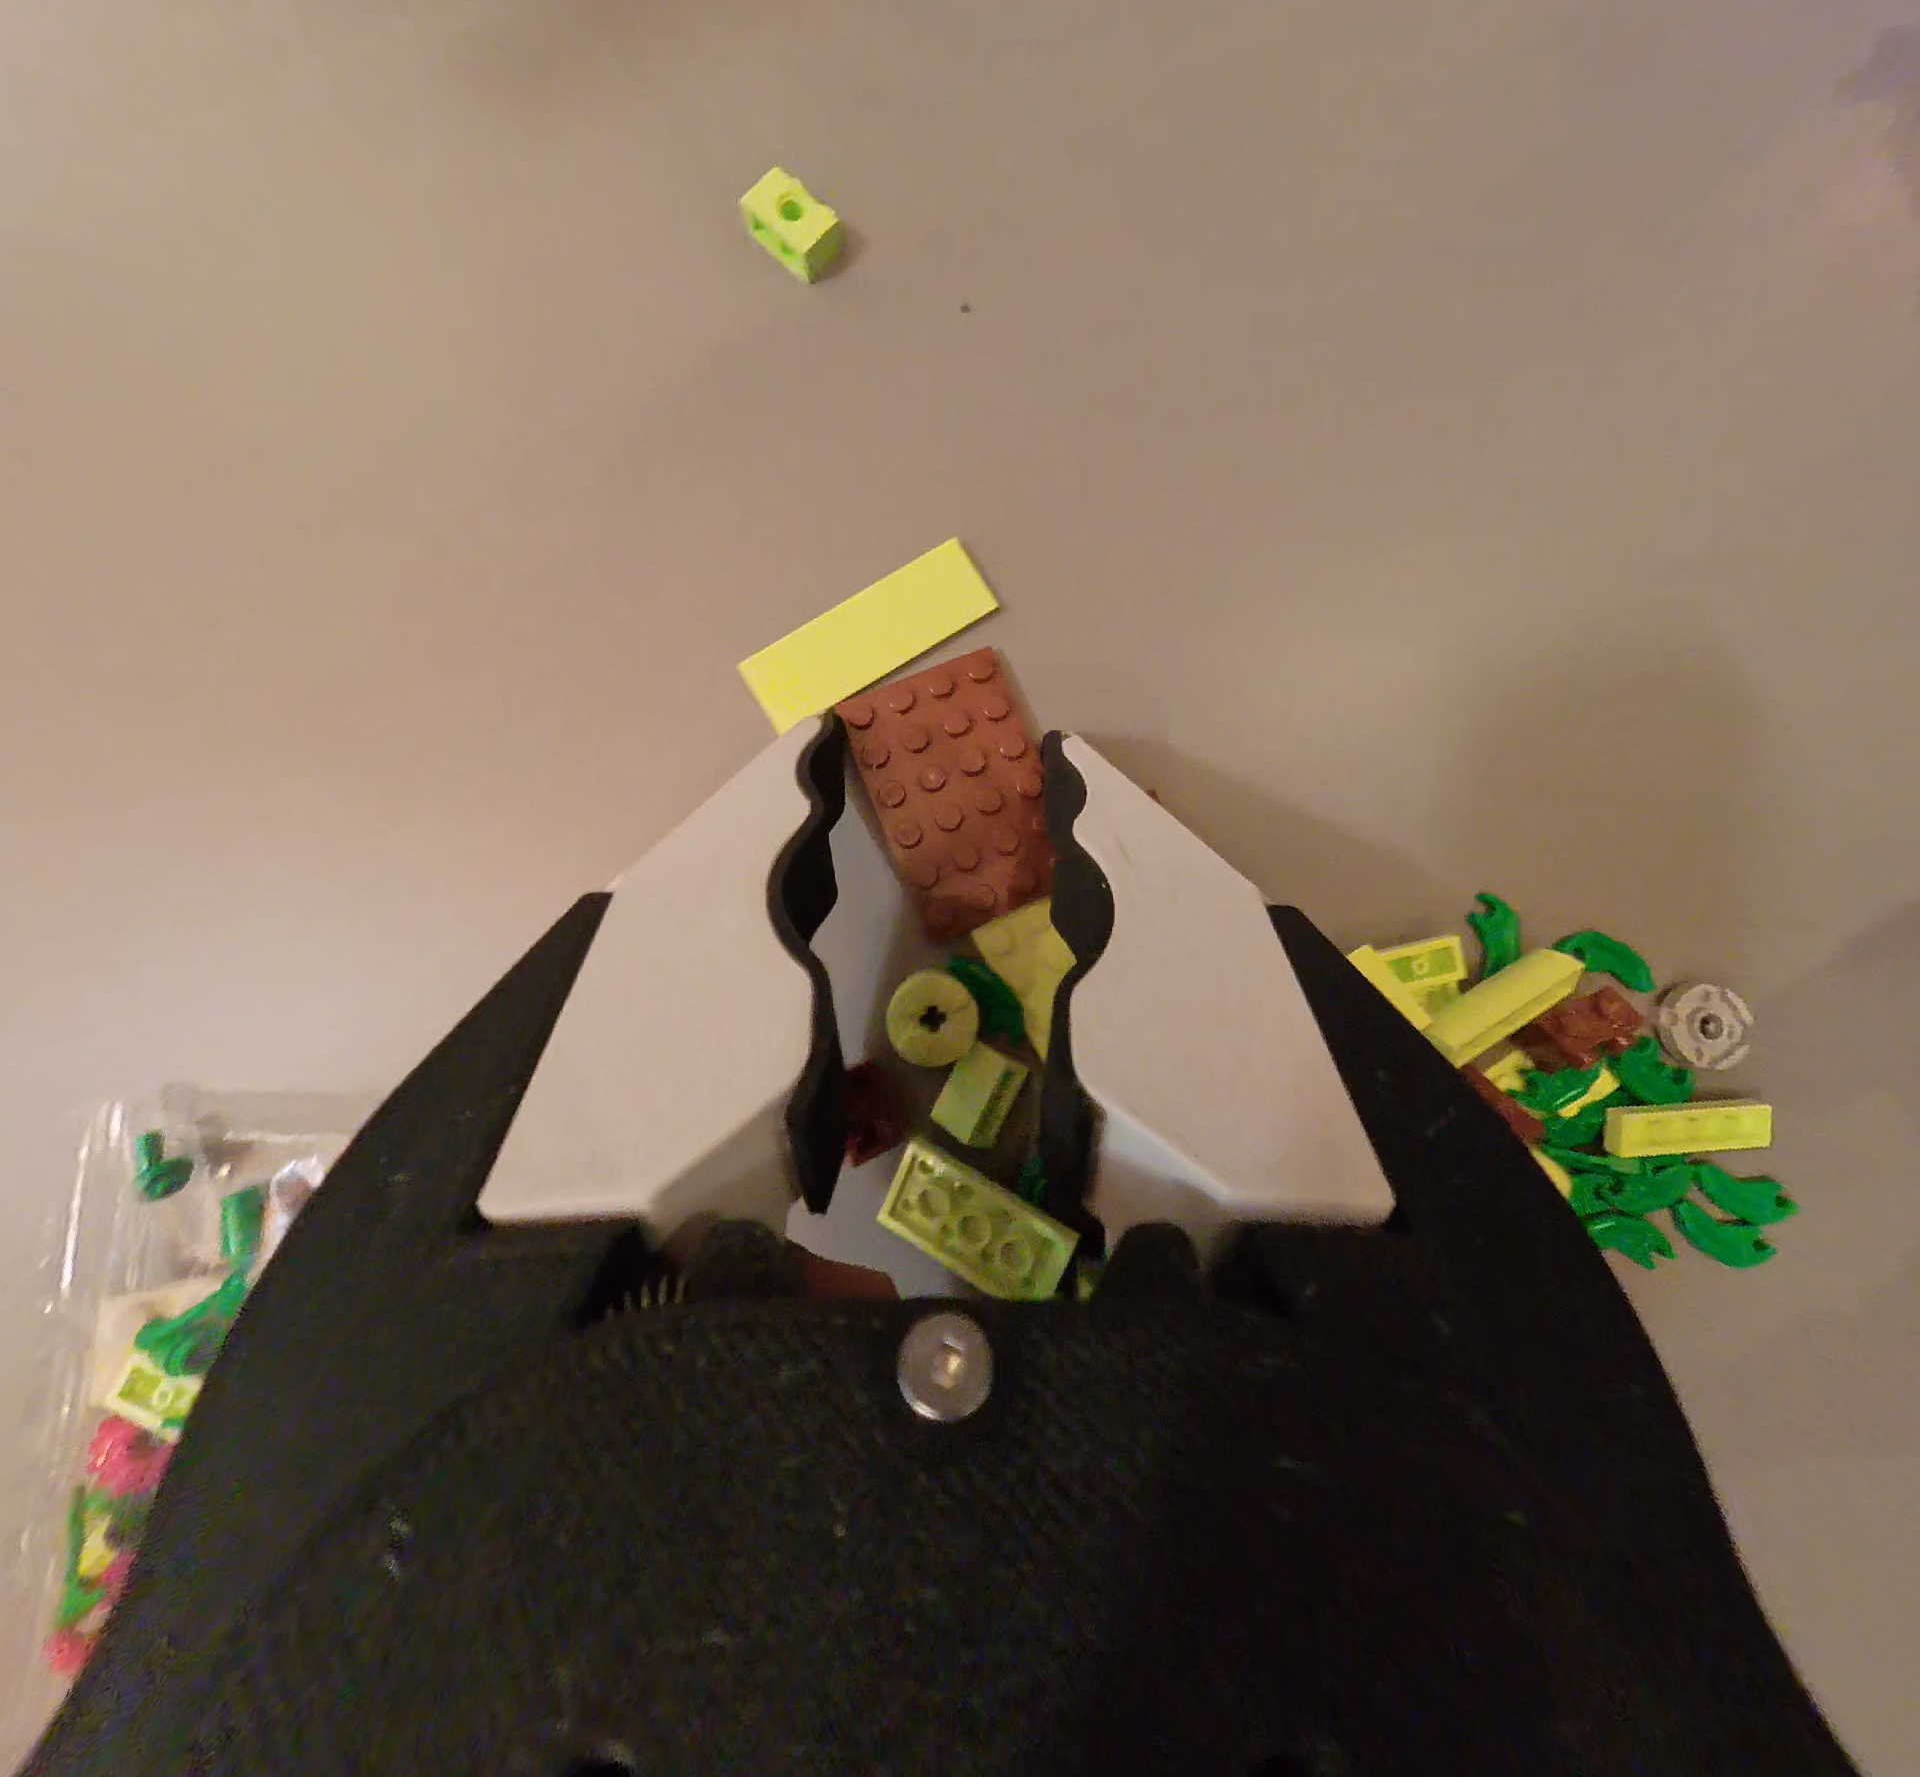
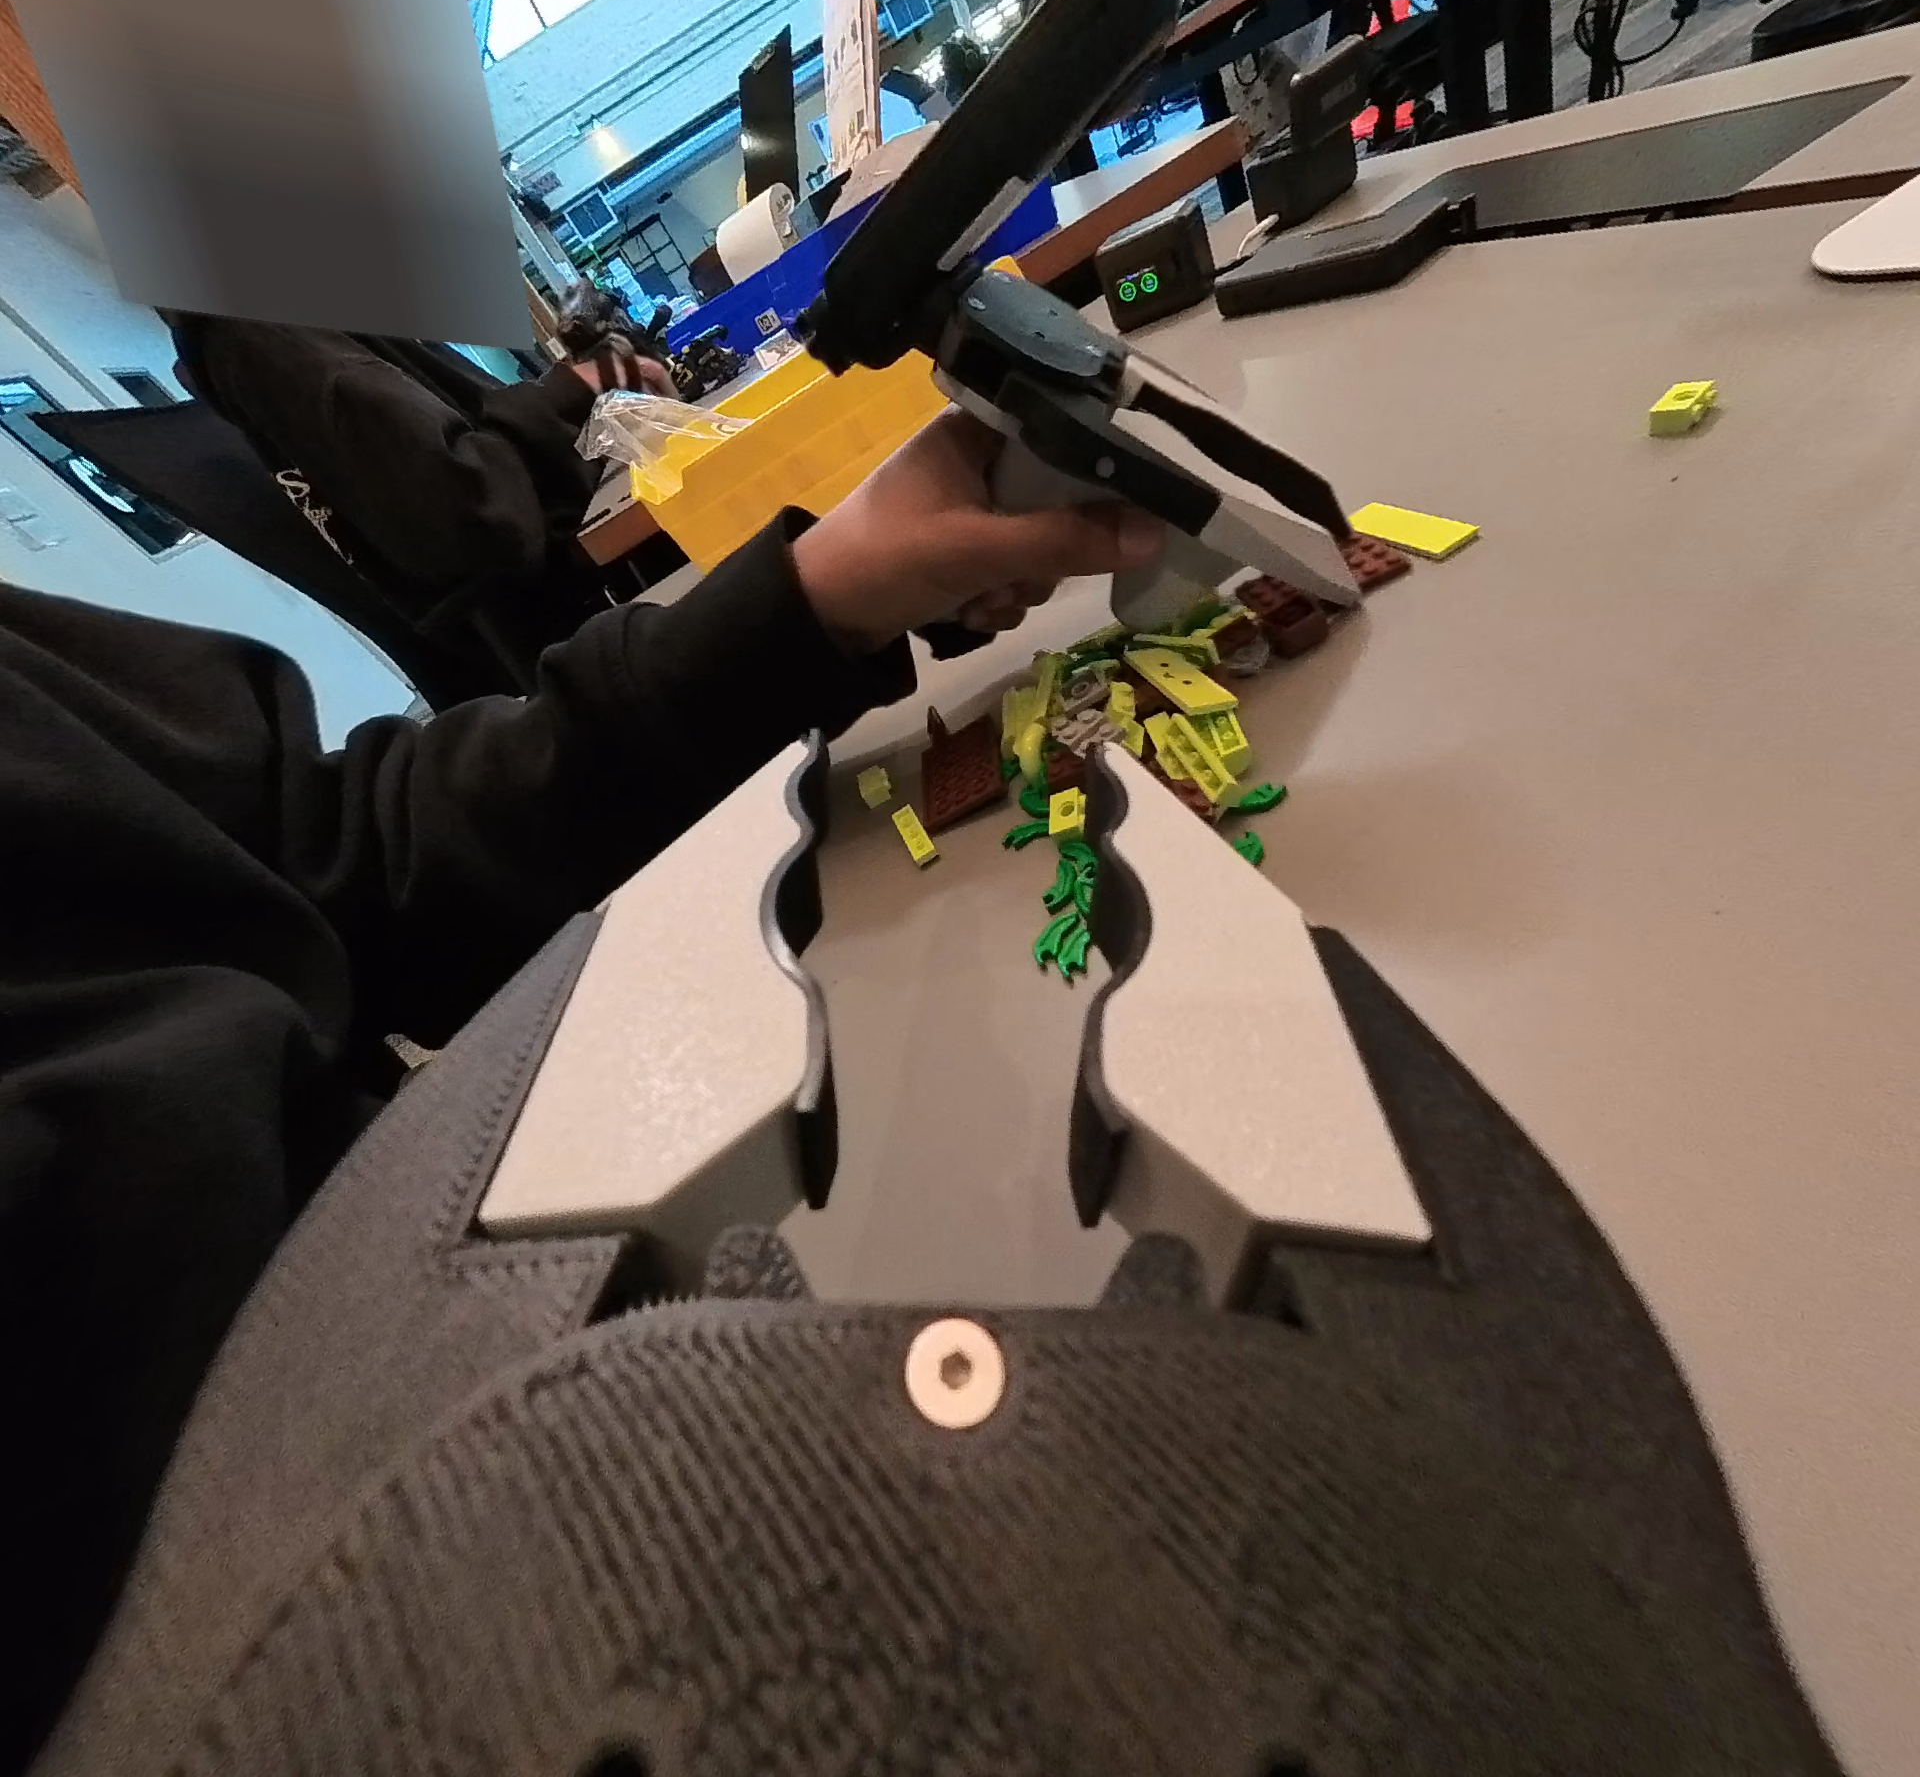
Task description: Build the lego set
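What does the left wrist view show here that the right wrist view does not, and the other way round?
Only the left wrist view shows the clear bag of pieces at its lower left, and the brown studded plate between the left gripper fingers, jaws apart. Only the right wrist view shows the right gripper, open and empty, the hand holding the left gripper, the yellow bins and the workshop behind. Both show the grey table, the yellow flat tile, the lone lime brick farther off and the loose pile of green and lime pieces.
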Available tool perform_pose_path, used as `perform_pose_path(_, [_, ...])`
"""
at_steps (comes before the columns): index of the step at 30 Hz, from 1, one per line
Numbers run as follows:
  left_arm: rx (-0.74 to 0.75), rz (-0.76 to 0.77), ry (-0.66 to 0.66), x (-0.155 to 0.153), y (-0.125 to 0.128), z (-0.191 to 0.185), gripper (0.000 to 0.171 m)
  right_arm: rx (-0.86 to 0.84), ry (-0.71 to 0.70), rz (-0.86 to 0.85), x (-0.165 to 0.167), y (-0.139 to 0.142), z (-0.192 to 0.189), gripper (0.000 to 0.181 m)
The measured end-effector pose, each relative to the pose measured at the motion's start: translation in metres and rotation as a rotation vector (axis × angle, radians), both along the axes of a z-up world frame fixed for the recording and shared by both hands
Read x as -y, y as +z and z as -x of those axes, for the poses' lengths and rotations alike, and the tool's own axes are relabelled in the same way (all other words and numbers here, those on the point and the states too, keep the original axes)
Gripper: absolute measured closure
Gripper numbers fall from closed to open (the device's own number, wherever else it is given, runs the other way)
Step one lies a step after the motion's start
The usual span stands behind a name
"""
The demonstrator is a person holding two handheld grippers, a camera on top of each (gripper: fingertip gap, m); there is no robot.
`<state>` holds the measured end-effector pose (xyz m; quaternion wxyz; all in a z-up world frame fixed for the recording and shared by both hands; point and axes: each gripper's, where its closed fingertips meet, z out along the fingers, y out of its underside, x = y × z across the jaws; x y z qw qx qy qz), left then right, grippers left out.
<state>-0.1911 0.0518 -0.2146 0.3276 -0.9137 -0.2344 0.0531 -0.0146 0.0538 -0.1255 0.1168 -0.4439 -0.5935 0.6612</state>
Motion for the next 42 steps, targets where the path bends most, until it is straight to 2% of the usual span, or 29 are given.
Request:
perform_pose_path(4, [0.013, -0.071, -0.091, -0.021, 0.011, -0.013, 0.137, -0.007, -0.002, 0.0, 0.0, 0.001, -0.001, 0.134])
perform_pose_path(6, [0.022, -0.113, -0.191, -0.037, 0.02, -0.027, 0.138, -0.007, -0.003, 0.004, -0.001, 0.001, 0.0, 0.134])
perform_pose_path(10, [0.022, -0.079, -0.306, -0.055, 0.024, -0.035, 0.141, -0.007, -0.004, 0.004, -0.001, 0.001, 0.0, 0.134])
perform_pose_path(14, [0.074, -0.136, -0.321, -0.06, 0.036, -0.037, 0.137, -0.01, -0.009, 0.001, -0.001, 0.001, 0.0, 0.134])
perform_pose_path(17, [0.083, -0.183, -0.3, -0.048, 0.046, -0.036, 0.134, -0.014, -0.015, -0.006, -0.001, 0.002, 0.0, 0.134])
perform_pose_path(21, [0.033, -0.229, -0.246, -0.013, 0.058, -0.029, 0.133, -0.007, -0.02, -0.019, -0.001, 0.0, 0.001, 0.134])
perform_pose_path(24, [-0.009, -0.287, -0.206, 0.004, 0.077, -0.017, 0.134, -0.015, -0.03, -0.034, -0.001, 0.0, 0.003, 0.135])
perform_pose_path(27, [-0.004, -0.37, -0.237, 0.01, 0.096, -0.025, 0.133, -0.033, -0.054, -0.1, -0.003, -0.001, 0.01, 0.138])
perform_pose_path(30, [-0.06, -0.361, -0.222, 0.022, 0.086, -0.024, 0.133, -0.005, -0.13, -0.279, -0.015, -0.001, 0.03, 0.144])
perform_pose_path(33, [-0.158, -0.32, -0.106, 0.037, 0.061, 0.004, 0.133, 0.027, -0.153, -0.451, -0.023, 0.007, 0.057, 0.147])
perform_pose_path(36, [-0.171, -0.404, -0.059, 0.038, 0.059, 0.017, 0.133, -0.007, -0.174, -0.552, -0.034, 0.004, 0.092, 0.152])
perform_pose_path(39, [-0.229, -0.486, -0.044, 0.039, 0.065, 0.022, 0.133, 0.055, -0.125, -0.467, -0.036, -0.023, 0.111, 0.157])
perform_pose_path(41, [-0.258, -0.511, -0.058, 0.042, 0.069, 0.022, 0.133, 0.102, -0.06, -0.399, -0.028, -0.033, 0.107, 0.156])
perform_pose_path(42, [-0.276, -0.53, -0.066, 0.042, 0.072, 0.022, 0.133, 0.1, -0.056, -0.418, -0.028, -0.037, 0.105, 0.156])
